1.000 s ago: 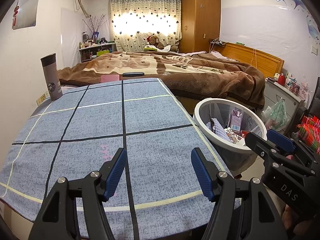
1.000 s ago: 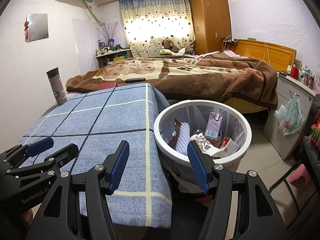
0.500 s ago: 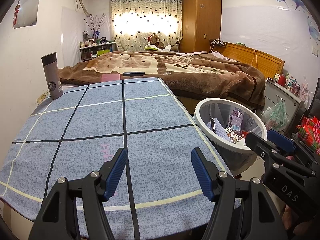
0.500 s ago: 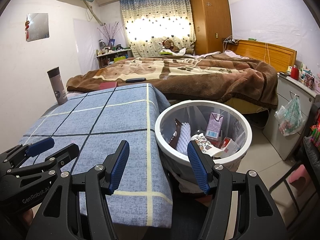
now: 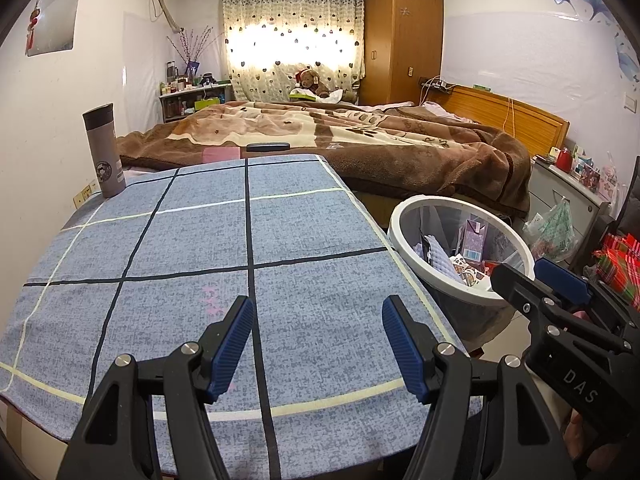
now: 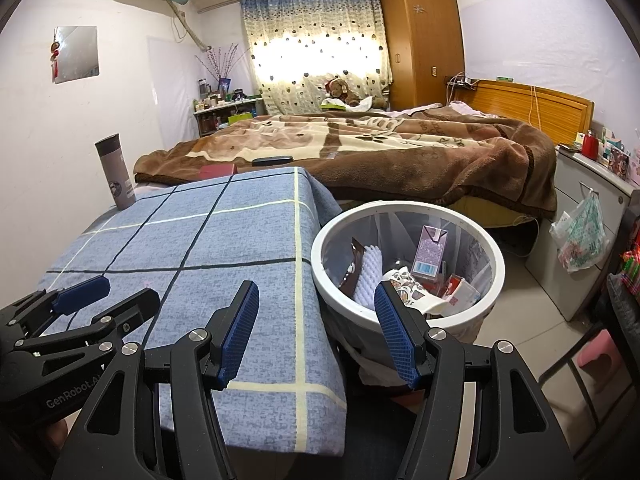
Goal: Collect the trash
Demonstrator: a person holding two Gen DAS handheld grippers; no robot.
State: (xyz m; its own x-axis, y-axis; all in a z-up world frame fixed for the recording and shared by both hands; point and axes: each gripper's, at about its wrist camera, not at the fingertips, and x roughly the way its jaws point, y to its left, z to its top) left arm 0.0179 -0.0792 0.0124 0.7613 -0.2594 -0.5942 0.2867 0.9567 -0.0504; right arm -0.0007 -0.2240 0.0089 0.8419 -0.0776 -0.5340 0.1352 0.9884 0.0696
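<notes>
We hold both grippers empty over the near edge of the table (image 5: pixel 200 240). Left gripper (image 5: pixel 318 344) is spread wide above the blue checked cloth, nothing between its fingers. Right gripper (image 6: pixel 316 328) is also wide, nothing held, straddling the table's right edge and the near rim of the bin (image 6: pixel 492 256).

The trash sits in the bin, which stands on the floor just beside the table's right side: a purple carton (image 6: pixel 430 254), a white foam sleeve (image 6: pixel 370 272), a printed paper cup (image 6: pixel 404 286), plus red-and-white wrappers underneath. No loose trash shows on the cloth. The only thing left on the table is the flask (image 5: pixel 105 150), upright at the far left corner; that looks like a keeper, not trash.

Step judgement: collecting looks done or nearly so, and we are in the idle pose after a drop, with both grippers clear of the bin.

Next move, if any: scan for leftover scraps. The floor near the bin is mostly hidden by the grippers, so we cannot tell if anything fell there. If nothing turns up, just hold the grippers apart and off the bin rim; the right one is close enough to bump it.
</notes>
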